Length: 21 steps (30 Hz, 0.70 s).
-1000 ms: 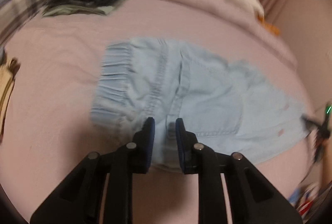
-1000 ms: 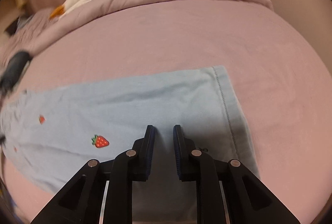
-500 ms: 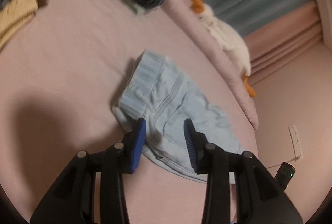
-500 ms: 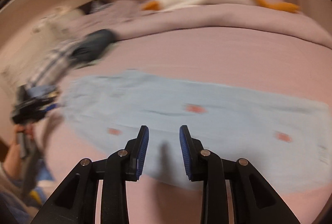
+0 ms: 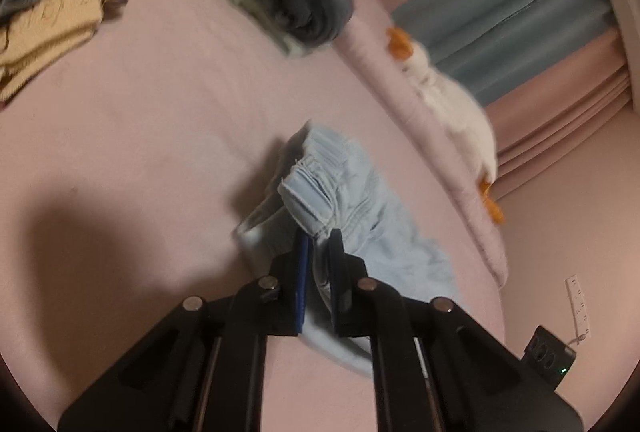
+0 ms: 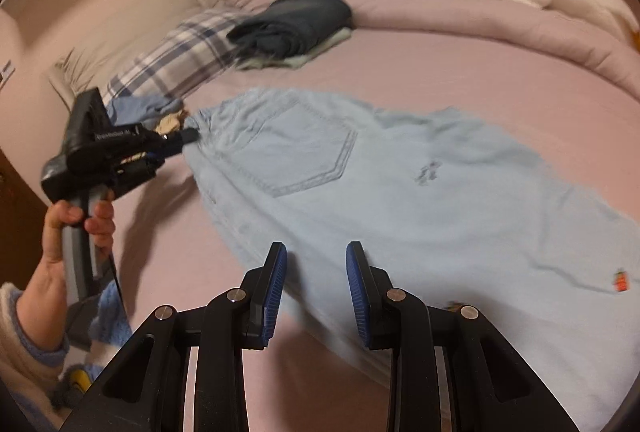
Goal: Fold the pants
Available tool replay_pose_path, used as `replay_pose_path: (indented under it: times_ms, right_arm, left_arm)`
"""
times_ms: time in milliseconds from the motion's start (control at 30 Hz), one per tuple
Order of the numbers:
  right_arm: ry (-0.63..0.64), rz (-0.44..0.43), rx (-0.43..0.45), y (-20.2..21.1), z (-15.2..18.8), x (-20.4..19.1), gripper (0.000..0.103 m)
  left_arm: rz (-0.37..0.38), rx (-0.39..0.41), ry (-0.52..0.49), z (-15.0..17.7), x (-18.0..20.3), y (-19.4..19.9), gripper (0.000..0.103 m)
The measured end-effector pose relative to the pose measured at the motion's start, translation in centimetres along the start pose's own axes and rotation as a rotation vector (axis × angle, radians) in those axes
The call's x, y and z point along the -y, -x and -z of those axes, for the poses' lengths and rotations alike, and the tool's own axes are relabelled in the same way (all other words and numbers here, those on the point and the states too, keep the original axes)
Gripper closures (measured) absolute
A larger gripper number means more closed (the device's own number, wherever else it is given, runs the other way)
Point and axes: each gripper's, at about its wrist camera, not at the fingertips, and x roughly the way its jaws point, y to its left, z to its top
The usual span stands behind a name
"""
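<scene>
1. The pants [image 6: 400,192] lie spread across the middle of the bed [image 6: 500,80]; the waistband end, flat a second ago, is now lifted.
2. The left gripper [image 5: 318,252], open half a second ago, is now clamped on the waistband.
3. The right gripper [image 6: 316,292] has widened and holds nothing, poised over the near leg edge.
4. Judgement: a fold is starting.

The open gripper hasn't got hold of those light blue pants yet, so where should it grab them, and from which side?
Probably the near long edge of the pants, which runs just ahead of the open right gripper. Come in low from the near side, one finger under, one over: the cloth lies flat on the bed, so only an edge offers a pinch. The left gripper already pinches the waistband end.
</scene>
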Motion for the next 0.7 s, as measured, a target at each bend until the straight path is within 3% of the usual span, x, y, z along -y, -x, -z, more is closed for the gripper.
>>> replay_pose_path:
  times_ms: [67, 133, 200, 300, 400, 500, 567, 633, 700]
  right_arm:
    - [0.006, 0.001, -0.032, -0.9, 0.4, -0.1, 0.073]
    - [-0.003, 0.014, -0.066, -1.8, 0.8, 0.1, 0.073]
    - [-0.029, 0.000, -0.064, -1.5, 1.0, 0.6, 0.073]
    - [-0.061, -0.020, -0.007, 0.5, 0.7, 1.3, 0.073]
    - [-0.104, 0.063, 0.028, 2.0, 1.2, 3.4, 0.073]
    - [-0.130, 0.119, -0.064, 0.9, 2.6, 4.6, 0.072]
    - [-0.078, 0.122, -0.057, 1.3, 3.2, 3.9, 0.065]
    - [-0.060, 0.082, -0.093, 1.7, 3.2, 3.4, 0.061]
    - [-0.083, 0.024, -0.102, 2.3, 2.6, 3.8, 0.061]
  left_arm:
    - [-0.036, -0.074, -0.006, 0.4, -0.9, -1.8, 0.093]
    - [-0.030, -0.067, -0.023, 0.4, -0.9, -1.3, 0.091]
    - [-0.081, -0.041, -0.046, -0.1, -0.6, -0.3, 0.070]
    - [-0.145, 0.027, -0.098, -0.3, -0.1, 1.9, 0.071]
    - [-0.148, 0.042, -0.197, 0.4, 2.2, 2.0, 0.069]
    - [-0.140, 0.001, -0.348, 1.7, 5.3, 0.0, 0.069]
    - [-0.142, -0.073, -0.424, 2.8, 6.3, -1.9, 0.069]
    - [-0.191, -0.157, -0.473, 3.7, 6.5, -3.9, 0.069]
    - [-0.228, -0.165, -0.522, 4.0, 6.9, -4.6, 0.069]
